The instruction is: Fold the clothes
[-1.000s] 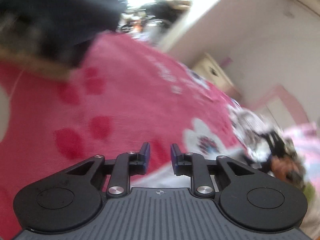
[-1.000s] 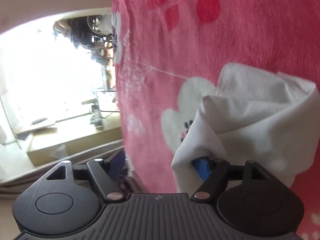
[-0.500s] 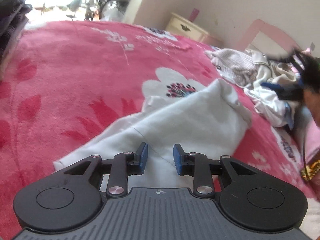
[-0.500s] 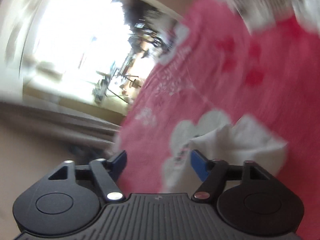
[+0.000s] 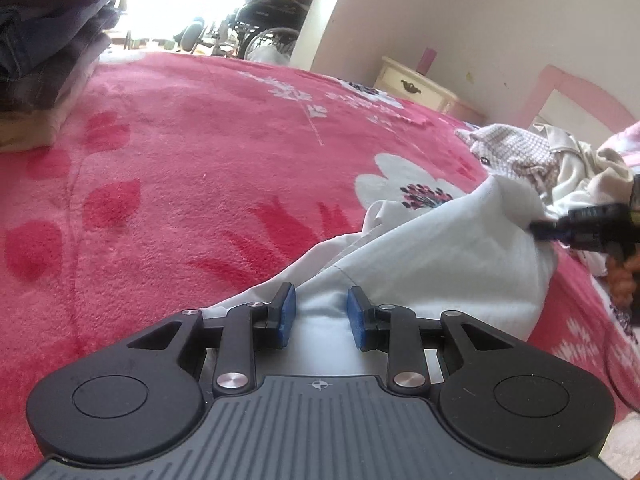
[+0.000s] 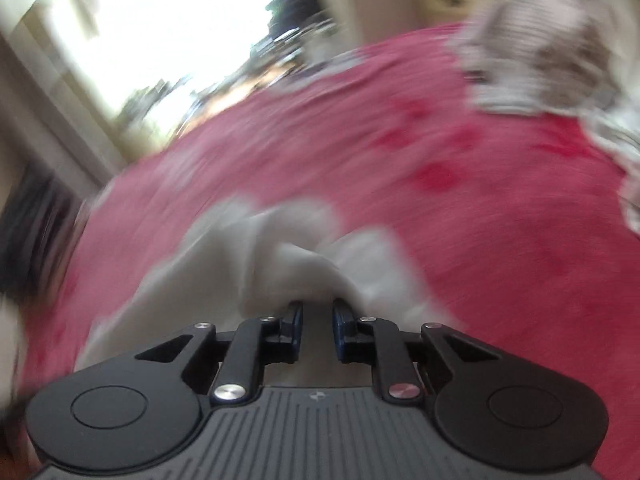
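Left gripper [image 5: 320,314]: nearest to me, low over the near end of the white garment [image 5: 440,256]; its blue pads stand a little apart with a ridge of white cloth between them, and I cannot tell whether they press on it.
Right gripper [image 6: 316,320]: at the far right corner of the same garment; its jaws are closing, with a bunched fold of white cloth [image 6: 288,256] running in between the pads. The picture is badly blurred, so whether the pads bite yet is hard to say. In the left view its dark tip [image 5: 576,224] sits at that raised corner.
White garment: lies rumpled on the pink floral blanket [image 5: 200,184], near right of the bed, one corner lifted, no clean crease anywhere. I judge this piece only just begun: picked up at two ends, not yet spread or folded.
Folded stack [image 5: 44,52]: dark and plaid clothes piled at the far left edge of the bed, looking like finished work.
Unfolded heap [image 5: 532,156]: checked and cream pieces tumbled together at the far right, well apart from the stack; these look still to do.
Progress: partway, by my reckoning, with several pieces left.
Beyond: a cream nightstand [image 5: 416,88] by the wall.
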`<state>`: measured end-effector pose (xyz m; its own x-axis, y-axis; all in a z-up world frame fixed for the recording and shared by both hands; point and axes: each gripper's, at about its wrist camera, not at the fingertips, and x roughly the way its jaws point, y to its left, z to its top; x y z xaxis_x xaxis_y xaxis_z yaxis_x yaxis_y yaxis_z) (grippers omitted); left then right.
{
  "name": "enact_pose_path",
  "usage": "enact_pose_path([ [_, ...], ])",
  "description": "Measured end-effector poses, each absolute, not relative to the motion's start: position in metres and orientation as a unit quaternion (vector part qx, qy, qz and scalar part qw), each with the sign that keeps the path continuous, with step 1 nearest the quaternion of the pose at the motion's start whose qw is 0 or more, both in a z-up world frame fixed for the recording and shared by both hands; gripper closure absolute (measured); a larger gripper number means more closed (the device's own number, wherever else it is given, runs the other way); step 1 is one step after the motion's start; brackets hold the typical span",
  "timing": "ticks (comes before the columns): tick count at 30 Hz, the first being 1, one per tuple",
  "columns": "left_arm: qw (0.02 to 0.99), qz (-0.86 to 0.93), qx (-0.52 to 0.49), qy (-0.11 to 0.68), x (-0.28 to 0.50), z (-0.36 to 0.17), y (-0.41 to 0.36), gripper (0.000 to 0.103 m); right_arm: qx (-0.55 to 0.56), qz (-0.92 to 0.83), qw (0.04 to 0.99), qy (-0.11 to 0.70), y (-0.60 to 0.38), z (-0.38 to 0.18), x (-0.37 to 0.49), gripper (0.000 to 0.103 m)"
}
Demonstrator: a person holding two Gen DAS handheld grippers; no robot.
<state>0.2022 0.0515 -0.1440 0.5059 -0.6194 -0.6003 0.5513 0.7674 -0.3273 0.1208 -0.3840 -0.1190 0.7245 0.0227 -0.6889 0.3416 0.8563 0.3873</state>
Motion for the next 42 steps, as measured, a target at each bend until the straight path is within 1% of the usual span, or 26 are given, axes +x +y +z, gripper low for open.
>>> enact_pose_path([
  [5,0.865,-0.338,-0.057,0.366,0.204,-0.146,0.054,0.074,0.337,-0.154,0.881,0.294,-0.439,-0.123,0.101,0.085],
  [9,0.866,-0.337,-0.056,0.365,0.203,-0.146,0.053,0.074,0.325,-0.089,0.907,0.252,-0.423,-0.102,0.086,0.085],
  [13,0.867,-0.334,-0.061,0.365,0.204,-0.146,0.054,0.074,0.251,0.017,0.922,0.293,-0.382,-0.096,0.118,0.085],
  [16,0.867,-0.333,-0.070,0.364,0.206,-0.146,0.057,0.074,0.251,0.020,0.914,0.317,-0.373,-0.112,0.152,0.085],
  [18,0.866,-0.334,-0.080,0.364,0.208,-0.145,0.060,0.073,0.290,-0.034,0.903,0.316,-0.387,-0.124,0.164,0.085],
  [20,0.861,-0.338,-0.105,0.364,0.212,-0.143,0.067,0.073,0.357,-0.085,0.884,0.291,-0.407,-0.129,0.160,0.083],
  [21,0.859,-0.340,-0.122,0.363,0.214,-0.141,0.071,0.073,0.384,-0.089,0.878,0.271,-0.412,-0.125,0.152,0.083],
  [23,0.853,-0.345,-0.168,0.354,0.219,-0.134,0.085,0.072,0.383,-0.079,0.886,0.248,-0.403,-0.104,0.136,0.080],
  [25,0.852,-0.342,-0.212,0.336,0.223,-0.125,0.103,0.070,0.340,-0.059,0.904,0.252,-0.384,-0.082,0.128,0.077],
  [26,0.856,-0.334,-0.224,0.326,0.225,-0.121,0.112,0.068,0.305,-0.035,0.915,0.260,-0.366,-0.071,0.127,0.073],
  [29,0.876,-0.286,-0.244,0.303,0.230,-0.112,0.141,0.068,0.173,0.063,0.938,0.293,-0.298,-0.044,0.136,0.054],
  [32,0.875,-0.253,-0.282,0.300,0.236,-0.111,0.167,0.067,0.053,0.188,0.922,0.334,-0.225,-0.034,0.154,0.047],
  [36,0.869,-0.243,-0.310,0.300,0.238,-0.111,0.186,0.067,-0.092,0.320,0.865,0.376,-0.128,-0.043,0.182,0.046],
  [38,0.869,-0.246,-0.309,0.299,0.238,-0.110,0.189,0.066,-0.143,0.360,0.831,0.399,-0.096,-0.055,0.198,0.045],
  [42,0.867,-0.250,-0.314,0.295,0.242,-0.109,0.195,0.065,-0.196,0.407,0.770,0.451,-0.062,-0.083,0.236,0.045],
])
